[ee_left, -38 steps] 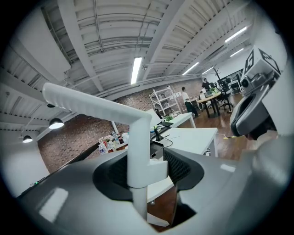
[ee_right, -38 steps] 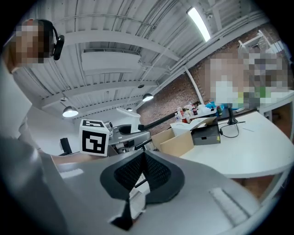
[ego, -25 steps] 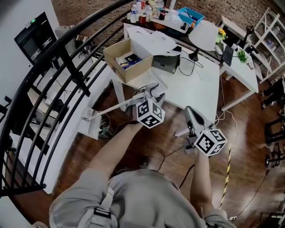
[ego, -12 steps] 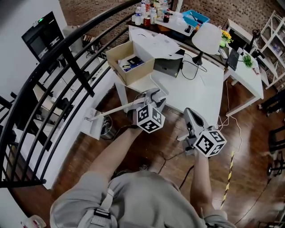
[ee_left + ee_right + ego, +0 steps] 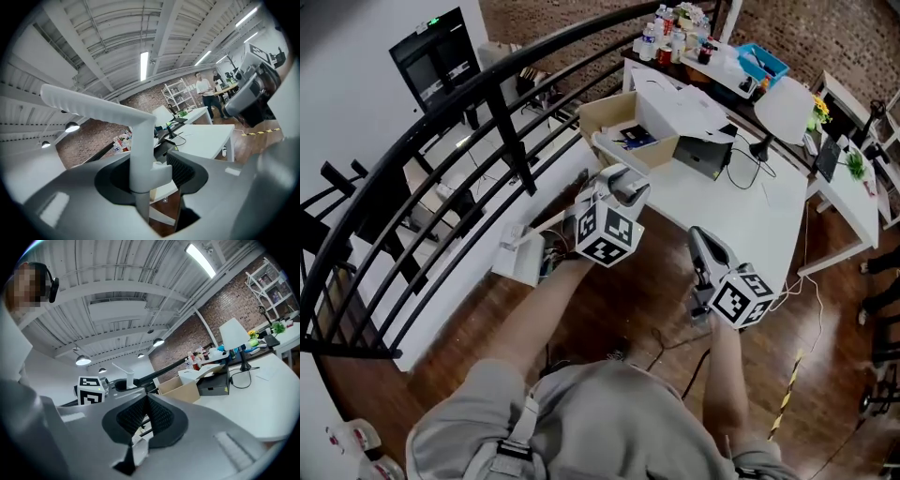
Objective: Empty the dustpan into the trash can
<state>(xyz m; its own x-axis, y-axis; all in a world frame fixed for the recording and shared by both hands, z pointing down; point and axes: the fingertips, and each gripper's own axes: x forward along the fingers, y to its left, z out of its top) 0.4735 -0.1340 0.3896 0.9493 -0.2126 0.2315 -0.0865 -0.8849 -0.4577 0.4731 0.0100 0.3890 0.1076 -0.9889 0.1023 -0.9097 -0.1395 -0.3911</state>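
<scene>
My left gripper is shut on the white dustpan's long handle. In the left gripper view the handle stands upright between the jaws of the left gripper and bends off to the upper left. The dustpan's white pan hangs low at the left by the railing. A small round trash can is mostly hidden behind it on the floor. My right gripper is shut on nothing, to the right; in its own view, where the right gripper has its pads together, the left gripper's marker cube shows.
A black metal railing curves across the left. A white table ahead carries a cardboard box, a black case and a white lamp. Cables trail over the wooden floor.
The left gripper has risen and swung toward the railing with the dustpan in it. The pan has come closer to the trash can. The right gripper has shifted sideways a little.
</scene>
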